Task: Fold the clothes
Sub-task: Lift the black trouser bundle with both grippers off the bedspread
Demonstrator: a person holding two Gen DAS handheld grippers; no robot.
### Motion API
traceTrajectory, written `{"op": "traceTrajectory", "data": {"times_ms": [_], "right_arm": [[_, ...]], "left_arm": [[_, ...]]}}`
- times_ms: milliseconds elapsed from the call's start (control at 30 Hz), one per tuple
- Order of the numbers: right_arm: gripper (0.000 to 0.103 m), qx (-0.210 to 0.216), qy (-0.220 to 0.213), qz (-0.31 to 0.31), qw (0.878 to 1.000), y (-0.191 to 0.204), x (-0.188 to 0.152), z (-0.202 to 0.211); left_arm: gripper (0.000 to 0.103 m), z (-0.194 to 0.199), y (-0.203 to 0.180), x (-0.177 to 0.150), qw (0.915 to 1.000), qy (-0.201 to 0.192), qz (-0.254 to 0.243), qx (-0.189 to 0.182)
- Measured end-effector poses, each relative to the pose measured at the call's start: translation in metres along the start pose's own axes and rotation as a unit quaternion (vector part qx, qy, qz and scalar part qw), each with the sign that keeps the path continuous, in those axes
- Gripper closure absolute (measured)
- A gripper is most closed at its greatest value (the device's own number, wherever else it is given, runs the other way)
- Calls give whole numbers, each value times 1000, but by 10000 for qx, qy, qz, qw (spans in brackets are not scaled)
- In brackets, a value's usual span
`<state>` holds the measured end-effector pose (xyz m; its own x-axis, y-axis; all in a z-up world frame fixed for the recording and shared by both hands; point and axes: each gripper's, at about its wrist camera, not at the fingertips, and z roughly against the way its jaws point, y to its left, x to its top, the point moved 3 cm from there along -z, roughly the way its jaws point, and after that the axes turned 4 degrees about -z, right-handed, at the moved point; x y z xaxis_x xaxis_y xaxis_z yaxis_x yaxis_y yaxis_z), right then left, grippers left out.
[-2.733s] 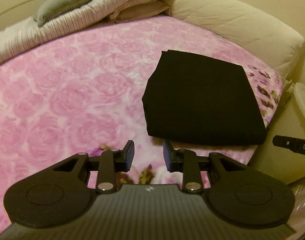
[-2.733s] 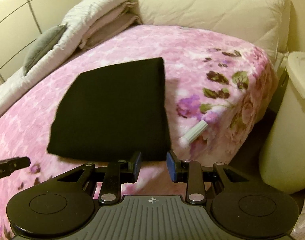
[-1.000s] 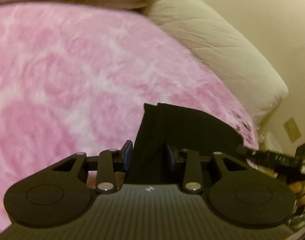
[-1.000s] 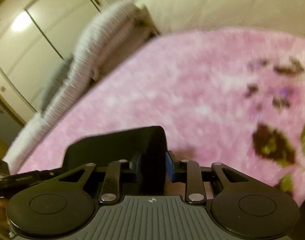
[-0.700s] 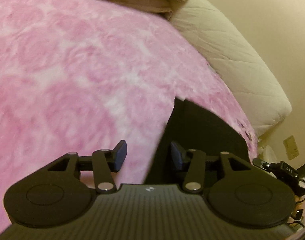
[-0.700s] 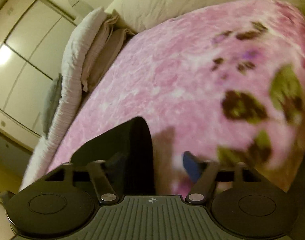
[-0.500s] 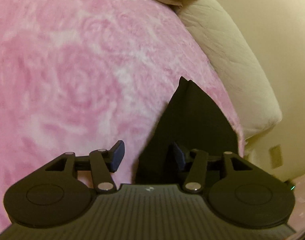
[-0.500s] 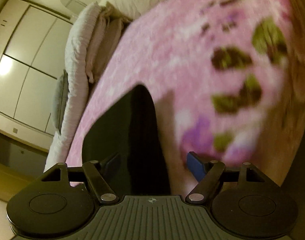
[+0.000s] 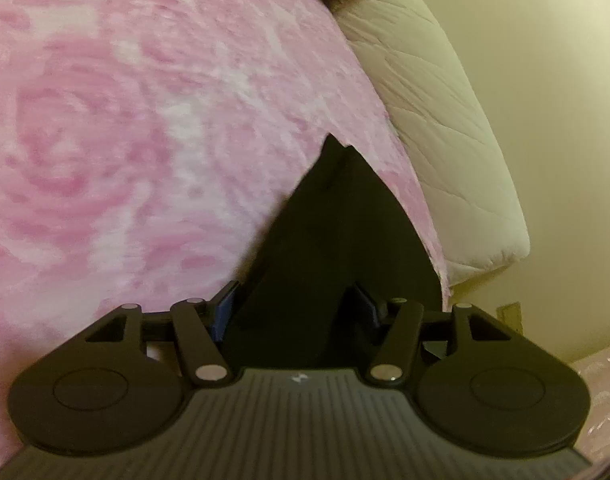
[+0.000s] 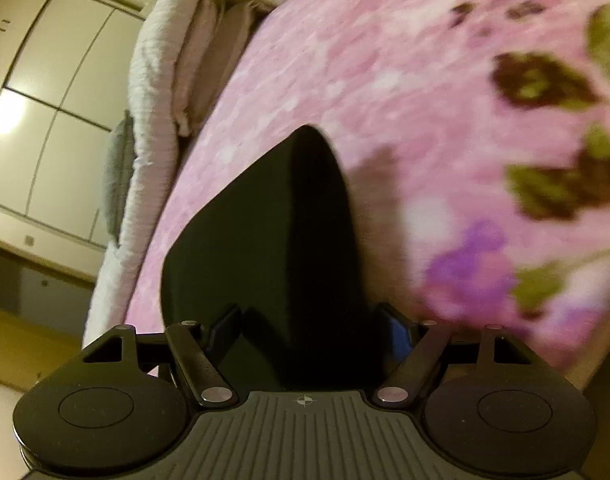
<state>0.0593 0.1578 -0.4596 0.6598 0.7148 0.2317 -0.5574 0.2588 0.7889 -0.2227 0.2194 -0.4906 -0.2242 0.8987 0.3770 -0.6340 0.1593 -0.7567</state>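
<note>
Left gripper point(image 9: 295, 304): we record it pointing downward at a slant toward the near edge of the bed, rolled so the bed surface tilts across its view. Its jaws stand spread wide, having just been opening; the black folded garment point(image 9: 337, 248) lies between them, and we see the pads set apart from the cloth rather than pressing on it, though the dark fabric makes the right-hand pad hard to separate from it. Right gripper point(image 10: 307, 326): we note it likewise angled down and rolled, so the room leans in its view. Its jaws are as wide as they get, released, with the same black garment point(image 10: 273, 240) running up between the fingers; the blue-faced pads sit clear of the fabric on either side. We list the garment as lying flat on the pink floral blanket point(image 9: 145, 120), its far corner pointing away from both grippers, near the edge of the bed. Beyond it we record a cream quilted duvet point(image 9: 437, 128) along the wall side, a stack of folded bedding point(image 10: 185, 64) at the head of the bed with a grey cushion point(image 10: 115, 176) against it, and pale wardrobe doors point(image 10: 45, 92) behind. Leaf and purple flower prints point(image 10: 545, 184) on the blanket appear blurred in the right wrist view.
</note>
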Motion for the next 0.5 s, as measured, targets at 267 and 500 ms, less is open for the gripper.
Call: {"op": "traceTrajectory", "data": {"times_ms": [267,500], "right_arm": [[77,526,14,-227,9984,-11,-18,-15],[80,928,205,-186,9953,25,-50,3]], "left_arm": [[77,-9,-32,-15,9956,82,-925,95],[83,67,-37,-35,9949,-317,-910,292]]}}
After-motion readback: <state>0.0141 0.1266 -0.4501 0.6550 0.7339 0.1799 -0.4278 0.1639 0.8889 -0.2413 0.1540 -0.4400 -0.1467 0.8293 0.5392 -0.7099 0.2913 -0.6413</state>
